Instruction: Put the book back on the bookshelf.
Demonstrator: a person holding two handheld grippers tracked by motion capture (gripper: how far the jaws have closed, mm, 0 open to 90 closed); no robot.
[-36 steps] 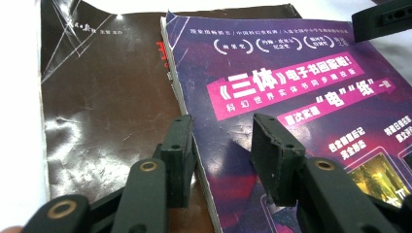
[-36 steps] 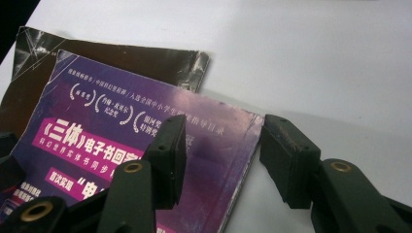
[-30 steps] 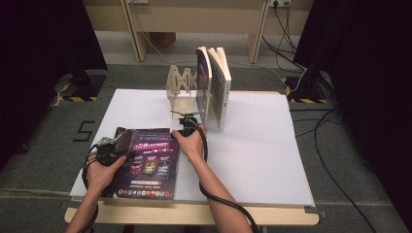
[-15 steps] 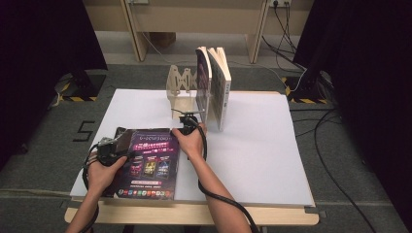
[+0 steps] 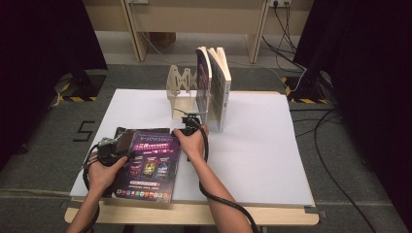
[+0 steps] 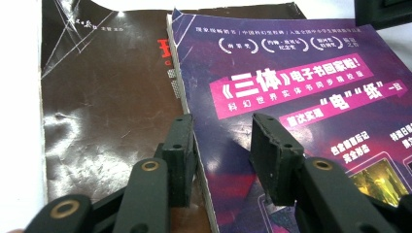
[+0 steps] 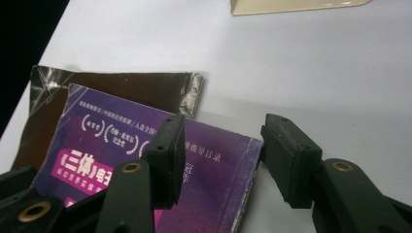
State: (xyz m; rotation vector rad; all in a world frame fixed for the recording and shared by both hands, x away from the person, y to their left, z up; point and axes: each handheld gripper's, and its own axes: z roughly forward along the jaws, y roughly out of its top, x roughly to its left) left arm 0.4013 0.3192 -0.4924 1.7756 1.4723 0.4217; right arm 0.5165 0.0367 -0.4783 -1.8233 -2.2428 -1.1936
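At table's near-left, both grippers (image 5: 116,148) (image 5: 187,127) unclenched, straddling purple book (image 5: 148,167) edges, bare white tabletop (image 5: 252,150) rightward

Grey carpet floor (image 5: 43,145), black curtains (image 5: 43,39)

A purple book (image 5: 149,167) with pink banners overlies a brown book (image 6: 107,97).
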